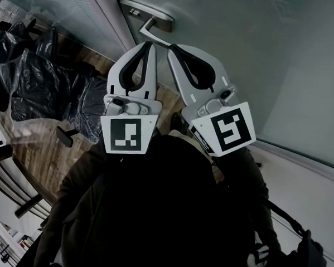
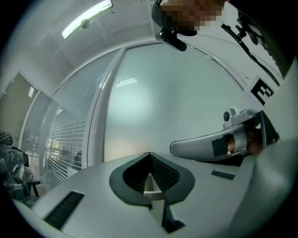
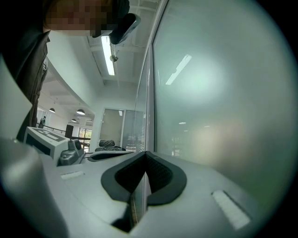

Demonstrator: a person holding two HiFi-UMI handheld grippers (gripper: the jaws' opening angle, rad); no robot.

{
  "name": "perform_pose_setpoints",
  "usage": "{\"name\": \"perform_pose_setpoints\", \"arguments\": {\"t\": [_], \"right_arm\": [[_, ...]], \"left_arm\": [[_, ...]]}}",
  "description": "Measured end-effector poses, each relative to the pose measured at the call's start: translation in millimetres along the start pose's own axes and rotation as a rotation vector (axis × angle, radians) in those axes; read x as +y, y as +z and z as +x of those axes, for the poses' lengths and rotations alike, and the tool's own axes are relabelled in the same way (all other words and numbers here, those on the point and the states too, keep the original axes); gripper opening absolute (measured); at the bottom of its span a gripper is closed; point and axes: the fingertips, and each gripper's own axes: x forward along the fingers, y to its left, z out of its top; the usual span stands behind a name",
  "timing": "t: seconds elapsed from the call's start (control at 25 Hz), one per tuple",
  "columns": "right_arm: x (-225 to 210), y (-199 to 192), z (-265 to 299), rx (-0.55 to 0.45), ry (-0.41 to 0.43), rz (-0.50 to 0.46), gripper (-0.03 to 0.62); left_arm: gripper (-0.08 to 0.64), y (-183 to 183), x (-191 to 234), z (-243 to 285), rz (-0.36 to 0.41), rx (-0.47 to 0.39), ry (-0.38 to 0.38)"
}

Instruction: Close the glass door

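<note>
The frosted glass door [image 1: 260, 57] fills the upper right of the head view, with its silver lever handle [image 1: 152, 22] near the top. Just below the handle, both grippers are held up side by side. My left gripper [image 1: 150, 45] is shut with nothing in it, its tip a little short of the lever. My right gripper [image 1: 174, 48] is likewise shut and empty, its tip close to the glass. In the left gripper view the jaws [image 2: 149, 155] point at the door [image 2: 158, 93]. The right gripper view shows the jaws [image 3: 145, 153] next to the door's edge [image 3: 151, 93].
Chairs wrapped in black plastic [image 1: 41, 84] stand on the wooden floor [image 1: 43, 146] at the left. A glass partition with blinds [image 2: 60, 139] adjoins the white door frame [image 2: 100, 116]. A white wall [image 1: 309, 193] runs along the lower right. The person's dark jacket [image 1: 151, 213] fills the foreground.
</note>
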Motion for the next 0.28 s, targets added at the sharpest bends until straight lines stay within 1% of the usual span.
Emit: {"name": "perform_pose_setpoints", "arguments": {"t": [0.28], "right_arm": [[9.7, 2.4, -7.3, -0.002, -0.004, -0.008, 0.002]], "left_arm": [[-0.003, 3.6, -3.6, -9.8, 0.002, -0.004, -0.008]]}}
